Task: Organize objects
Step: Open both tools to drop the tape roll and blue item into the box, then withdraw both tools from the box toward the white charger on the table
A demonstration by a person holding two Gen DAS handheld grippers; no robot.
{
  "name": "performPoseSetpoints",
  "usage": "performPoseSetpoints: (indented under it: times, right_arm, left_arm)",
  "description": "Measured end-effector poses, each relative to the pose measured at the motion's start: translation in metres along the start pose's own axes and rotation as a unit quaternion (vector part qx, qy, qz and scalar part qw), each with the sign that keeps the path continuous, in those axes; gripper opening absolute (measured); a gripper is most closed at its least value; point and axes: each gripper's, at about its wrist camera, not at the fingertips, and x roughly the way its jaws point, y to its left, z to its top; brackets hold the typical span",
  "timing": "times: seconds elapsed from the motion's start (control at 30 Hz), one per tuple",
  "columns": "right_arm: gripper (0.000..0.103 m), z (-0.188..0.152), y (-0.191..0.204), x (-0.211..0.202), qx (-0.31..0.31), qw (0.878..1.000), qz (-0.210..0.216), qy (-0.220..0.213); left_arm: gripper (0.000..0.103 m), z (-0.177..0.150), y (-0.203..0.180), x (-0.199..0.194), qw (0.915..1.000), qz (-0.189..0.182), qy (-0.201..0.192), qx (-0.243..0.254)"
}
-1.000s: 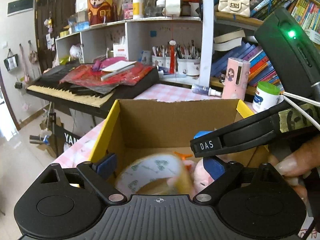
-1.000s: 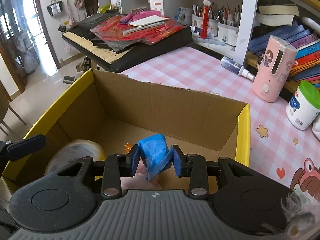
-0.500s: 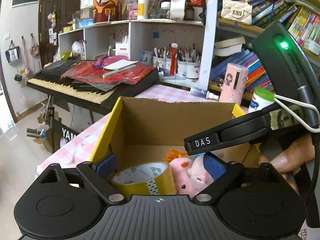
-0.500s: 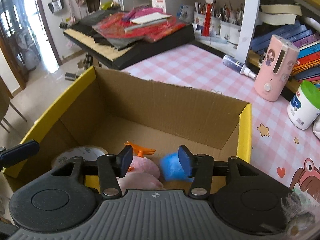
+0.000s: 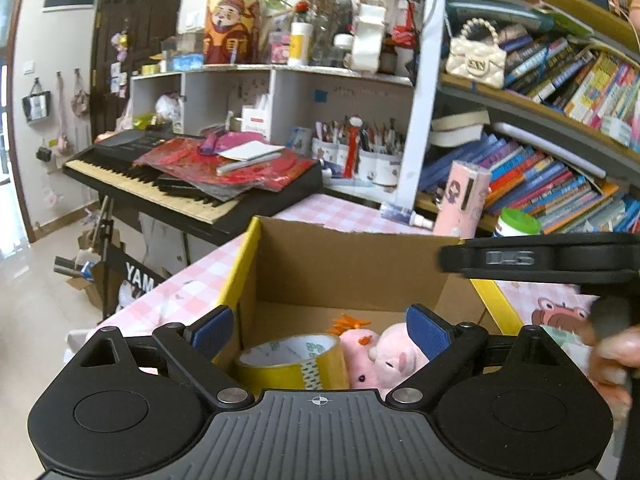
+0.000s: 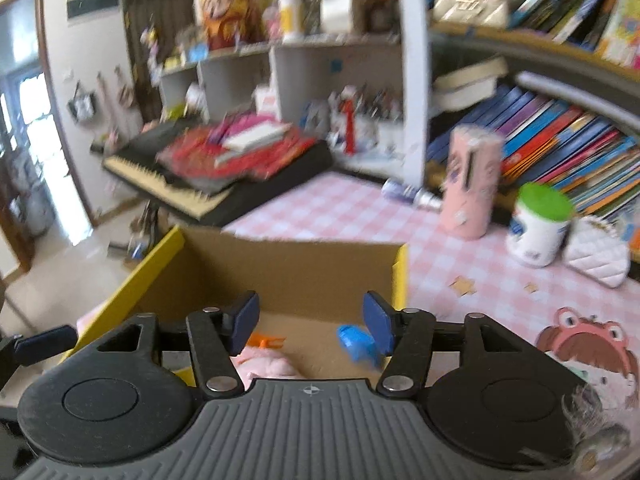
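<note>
Both wrist views look down, close — sharing the cardboard box [image 5: 344, 264].

The left gripper [image 5: 320, 334] hangs wide open above a yellow-edged cardboard box [image 5: 348, 268] on a pink checked tablecloth [image 5: 336, 210]. Inside lie a roll of yellow tape [image 5: 292, 362] and a pink plush toy [image 5: 384, 354], touching. A Yamaha keyboard [image 5: 188, 184] stands behind.

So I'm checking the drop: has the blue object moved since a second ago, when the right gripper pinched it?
Yes. The blue object is out of the right gripper, whose jaws have just been opening, and lies lower, on the cardboard box floor.
</note>
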Motion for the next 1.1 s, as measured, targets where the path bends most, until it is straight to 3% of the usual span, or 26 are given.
performPoseSetpoints:
  times: [0.2, 0.43, 0.57, 0.77, 0.9, 1.1]
  right_arm:
    - [0.071, -0.014, 0.002, -0.047, -0.010, 0.995, -0.054, -0.078]
    - [0.074, -0.035, 0.008, -0.081, -0.008, 0.990, -0.099, -0.099]
    - [0.075, -0.051, 0.014, -0.092, -0.008, 0.990, -0.112, -0.084]
    - [0.080, -0.084, 0.037, -0.097, -0.031, 0.990, -0.131, -0.029]
    - [0.083, -0.107, 0.052, -0.099, -0.032, 0.991, -0.127, 0.019]
    - [0.090, -0.129, 0.070, -0.110, -0.038, 0.992, -0.111, 0.046]
  left_arm:
    - [0.096, 0.000, 0.013, -0.017, 0.9994, 0.013, -0.024, -0.023]
    - [0.096, -0.009, 0.020, -0.036, 0.9989, 0.006, -0.033, -0.034]
    - [0.096, -0.016, 0.026, -0.048, 0.9990, 0.000, -0.032, -0.033]
    - [0.096, -0.032, 0.034, -0.067, 0.9993, -0.002, -0.016, -0.035]
    - [0.096, -0.042, 0.038, -0.078, 0.9996, -0.004, 0.001, -0.028]
    - [0.096, -0.056, 0.038, -0.095, 0.9996, -0.015, 0.016, -0.017]
